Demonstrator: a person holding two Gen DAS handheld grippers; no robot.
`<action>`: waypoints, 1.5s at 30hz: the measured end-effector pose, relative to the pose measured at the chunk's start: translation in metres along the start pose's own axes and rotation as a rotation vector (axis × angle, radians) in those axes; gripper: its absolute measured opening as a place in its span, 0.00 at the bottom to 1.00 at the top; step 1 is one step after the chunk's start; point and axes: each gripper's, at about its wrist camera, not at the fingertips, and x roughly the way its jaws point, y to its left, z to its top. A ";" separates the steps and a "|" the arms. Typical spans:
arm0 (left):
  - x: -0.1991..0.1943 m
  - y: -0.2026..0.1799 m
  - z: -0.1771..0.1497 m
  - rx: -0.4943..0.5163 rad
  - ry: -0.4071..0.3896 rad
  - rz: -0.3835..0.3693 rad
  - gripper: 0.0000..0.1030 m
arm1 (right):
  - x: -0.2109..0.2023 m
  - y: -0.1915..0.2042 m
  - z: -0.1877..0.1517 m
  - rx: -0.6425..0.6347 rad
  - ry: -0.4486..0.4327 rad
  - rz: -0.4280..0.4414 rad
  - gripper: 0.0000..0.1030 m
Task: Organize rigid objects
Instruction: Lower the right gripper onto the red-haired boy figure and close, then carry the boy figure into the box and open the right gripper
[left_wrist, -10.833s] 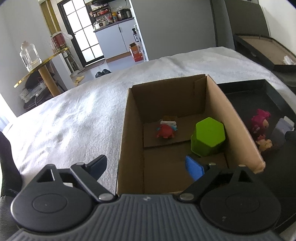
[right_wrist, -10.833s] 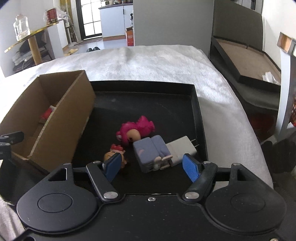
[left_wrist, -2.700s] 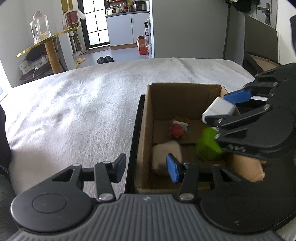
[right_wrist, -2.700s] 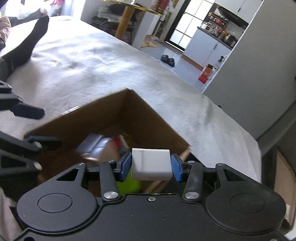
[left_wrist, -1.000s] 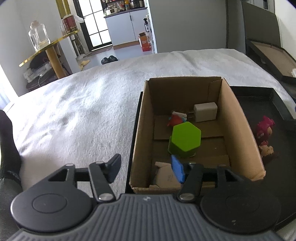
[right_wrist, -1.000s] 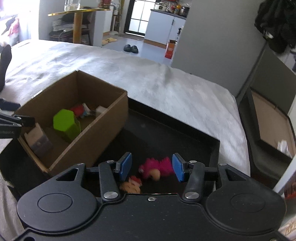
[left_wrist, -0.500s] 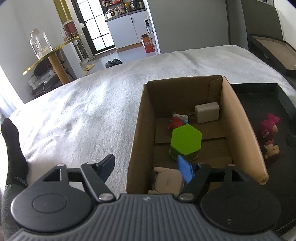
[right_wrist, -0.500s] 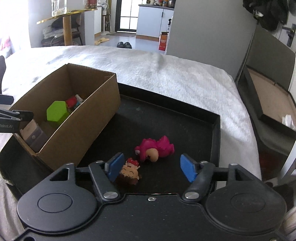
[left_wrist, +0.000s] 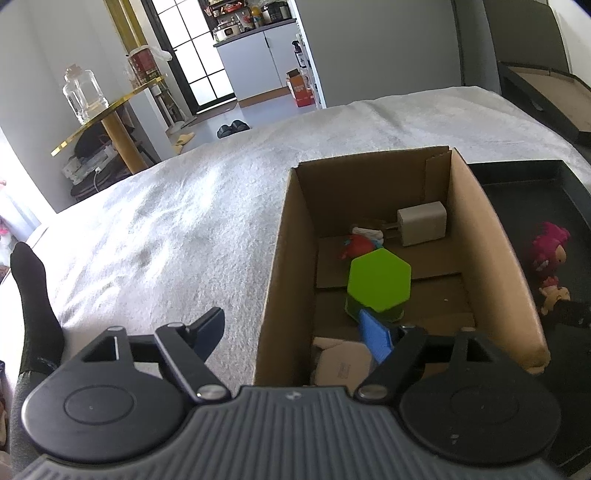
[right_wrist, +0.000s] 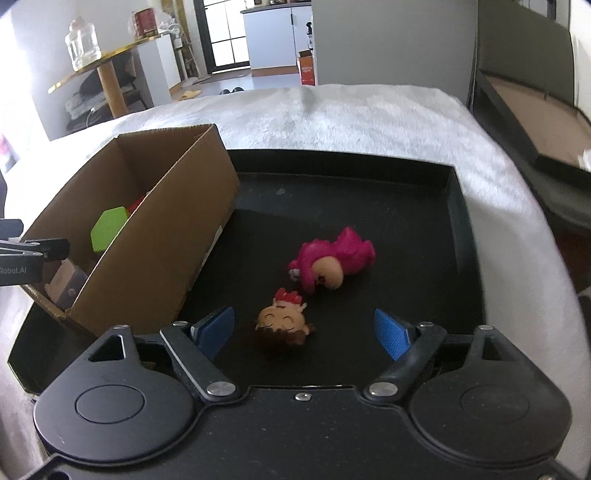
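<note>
A cardboard box (left_wrist: 491, 236) stands on the left of a black tray (right_wrist: 458, 236). In the box lie a green hexagonal block (left_wrist: 380, 284), a white charger (left_wrist: 423, 223), a red figure (left_wrist: 360, 245) and a beige block (left_wrist: 340, 363). A pink figure (right_wrist: 332, 266) and a small doll head with a red bow (right_wrist: 284, 323) lie on the tray. My left gripper (left_wrist: 295, 332) is open, straddling the box's near left wall. My right gripper (right_wrist: 304, 330) is open and empty, low over the tray, with the doll head between its fingers.
The tray rests on a white blanket (left_wrist: 177, 229) over a bed. A gold side table with a glass jar (left_wrist: 83, 96) stands far left. A dark box lid (right_wrist: 535, 110) lies right of the bed. A black-socked foot (left_wrist: 33, 288) rests at the left.
My right gripper has let go of the white charger in the box, swung back over the tray and opened wider around the doll head. My left gripper has opened wider at the box's near wall.
</note>
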 end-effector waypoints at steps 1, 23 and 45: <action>0.000 0.001 0.000 -0.003 0.001 0.001 0.76 | 0.002 0.001 -0.001 0.013 0.002 0.004 0.80; 0.006 0.007 -0.002 -0.032 0.016 -0.015 0.76 | 0.004 0.019 0.004 -0.007 0.016 -0.015 0.31; 0.001 0.018 -0.004 -0.060 0.008 -0.048 0.76 | -0.037 0.036 0.033 -0.063 -0.081 -0.060 0.31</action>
